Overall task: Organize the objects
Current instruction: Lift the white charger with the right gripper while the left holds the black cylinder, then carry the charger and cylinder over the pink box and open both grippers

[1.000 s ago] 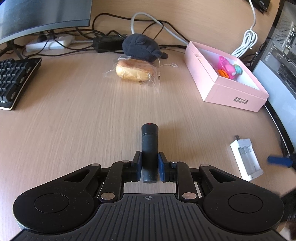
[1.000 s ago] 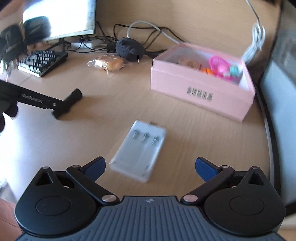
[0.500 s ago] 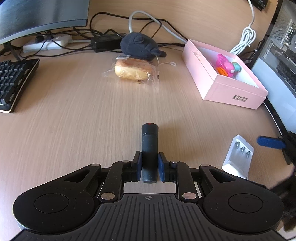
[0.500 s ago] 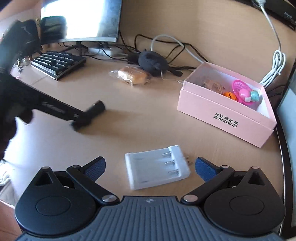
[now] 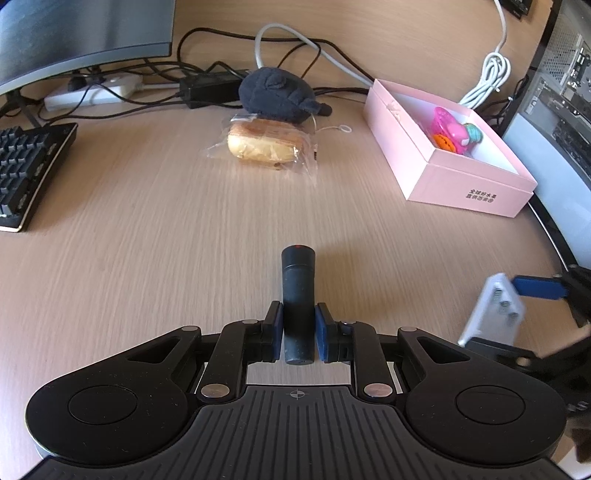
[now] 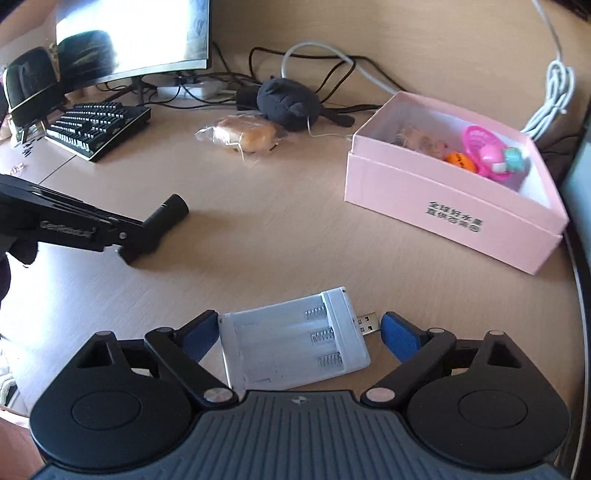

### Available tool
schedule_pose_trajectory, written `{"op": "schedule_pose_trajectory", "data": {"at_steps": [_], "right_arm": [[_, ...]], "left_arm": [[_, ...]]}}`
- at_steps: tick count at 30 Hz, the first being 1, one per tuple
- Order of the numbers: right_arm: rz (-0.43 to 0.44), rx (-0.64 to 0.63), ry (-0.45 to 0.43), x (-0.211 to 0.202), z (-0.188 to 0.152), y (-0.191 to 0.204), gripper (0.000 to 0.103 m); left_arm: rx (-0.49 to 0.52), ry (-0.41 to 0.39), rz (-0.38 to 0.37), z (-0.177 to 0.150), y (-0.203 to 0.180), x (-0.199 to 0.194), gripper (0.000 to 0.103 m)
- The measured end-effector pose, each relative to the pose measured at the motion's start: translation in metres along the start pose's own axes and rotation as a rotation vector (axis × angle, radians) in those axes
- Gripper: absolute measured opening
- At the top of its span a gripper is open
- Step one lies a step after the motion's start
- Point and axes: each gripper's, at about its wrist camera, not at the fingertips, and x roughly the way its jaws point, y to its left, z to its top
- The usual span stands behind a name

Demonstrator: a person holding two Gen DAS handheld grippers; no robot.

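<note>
My left gripper (image 5: 297, 330) is shut on a black cylinder (image 5: 297, 295) with a red dot on its end, held just above the wooden desk; the cylinder also shows in the right wrist view (image 6: 162, 218). My right gripper (image 6: 295, 332) is open around a white USB battery charger (image 6: 295, 341); the left pad touches its end, the right pad stands just off the USB plug. The charger also shows in the left wrist view (image 5: 493, 308), tilted. A pink open box (image 5: 450, 173) (image 6: 450, 206) holds toys at the right.
A wrapped bread roll (image 5: 266, 144) and a dark plush toy (image 5: 277, 94) lie mid-desk at the back. A black keyboard (image 5: 22, 173) is at the left, with a monitor (image 5: 74, 33), cables and a power strip behind. A computer case (image 5: 557, 92) stands at the right.
My right gripper moved down over the charger and its fingers narrowed around it; the charger now sits between them. The left gripper with the cylinder moved slightly forward.
</note>
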Motion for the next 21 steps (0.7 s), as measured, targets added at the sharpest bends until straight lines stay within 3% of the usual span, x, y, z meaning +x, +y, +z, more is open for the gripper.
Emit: {"op": "schedule_pose_trajectory", "data": {"at_steps": [4, 9, 14, 17, 19, 21], "right_arm": [[-0.032, 0.009, -0.043, -0.022, -0.001, 0.005, 0.094], [-0.097, 0.034, -0.095, -0.048, -0.002, -0.002, 0.094], [-0.132, 0.135, -0.14, -0.07, -0.009, -0.023, 0.094], [-0.154, 0.176, -0.169, -0.08, -0.014, -0.031, 0.094], [-0.166, 0.201, -0.185, -0.085, -0.016, -0.035, 0.094], [-0.178, 0.221, -0.195, -0.087, -0.017, -0.04, 0.094]], "left_arm": [[0.066, 0.018, -0.006, 0.002, -0.007, 0.001, 0.021], [-0.012, 0.076, -0.152, 0.03, -0.011, -0.007, 0.021], [0.005, -0.052, -0.281, 0.106, -0.052, -0.028, 0.021], [0.049, -0.156, -0.315, 0.149, -0.09, -0.032, 0.021], [0.091, -0.213, -0.337, 0.17, -0.113, -0.018, 0.021], [0.135, -0.19, -0.32, 0.184, -0.129, 0.006, 0.021]]}}
